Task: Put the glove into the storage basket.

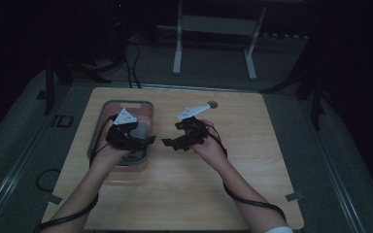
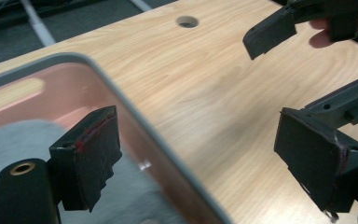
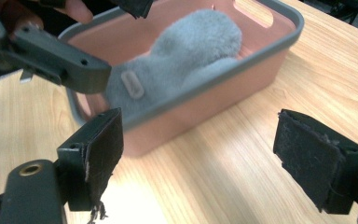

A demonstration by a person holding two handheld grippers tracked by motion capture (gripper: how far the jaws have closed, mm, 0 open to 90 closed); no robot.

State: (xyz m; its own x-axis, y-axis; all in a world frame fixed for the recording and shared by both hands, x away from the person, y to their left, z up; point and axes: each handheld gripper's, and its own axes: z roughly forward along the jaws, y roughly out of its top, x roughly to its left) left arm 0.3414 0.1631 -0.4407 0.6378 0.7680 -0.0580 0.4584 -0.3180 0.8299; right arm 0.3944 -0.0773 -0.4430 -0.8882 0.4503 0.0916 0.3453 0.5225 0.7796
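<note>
- Wood-grain table (image 1: 184,184) from the high view: pink bin (image 1: 148,110) with grey rim on its left half, left gripper (image 1: 143,141) over the bin's near right corner, right gripper (image 1: 171,144) just beside it over bare wood; plenty of open board near and right.
- Left gripper view: jaws wide apart, nothing between, straddling the bin's rim (image 2: 135,116); round hole (image 2: 187,21) in the table beyond.
- Right gripper view: jaws spread, empty; grey fuzzy cloth (image 3: 191,51) lying inside the bin, small white tag (image 3: 133,84) on it, writing unreadable.
</note>
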